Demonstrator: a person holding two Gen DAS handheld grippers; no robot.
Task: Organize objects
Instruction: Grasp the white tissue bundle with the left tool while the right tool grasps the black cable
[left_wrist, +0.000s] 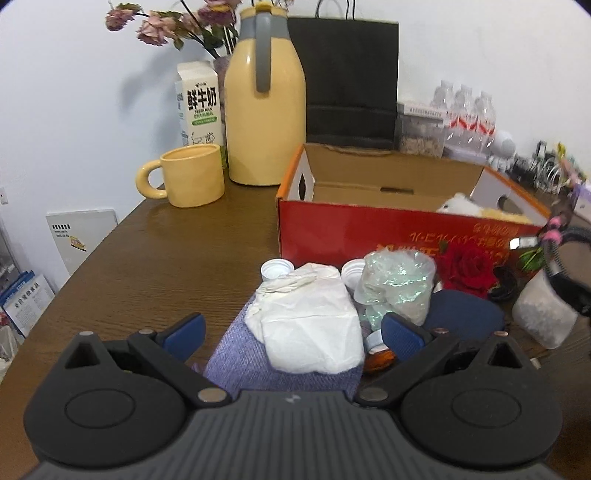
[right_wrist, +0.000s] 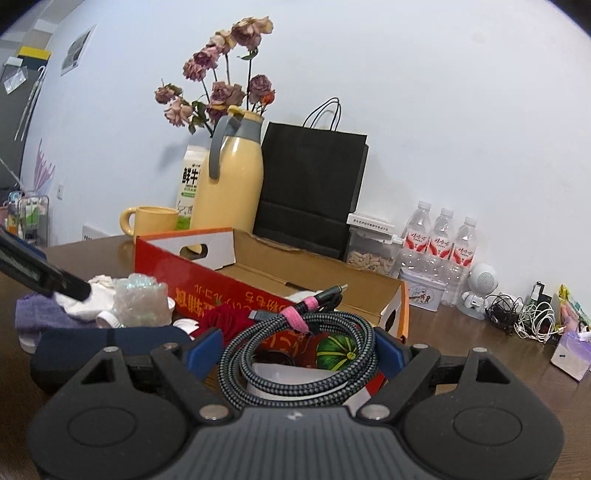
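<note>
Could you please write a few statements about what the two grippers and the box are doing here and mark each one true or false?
1. The right gripper holds a coiled braided cable between its pads. True.
2. The left gripper is shut on the crumpled white paper. False: its pads stand wide apart either side of the paper, not pressing it.
3. The red cardboard box has its top open. True.
4. The yellow mug is lying on its side. False: it stands upright beside the yellow thermos jug.
5. The cable coil is bound with a pink tie. True.
</note>
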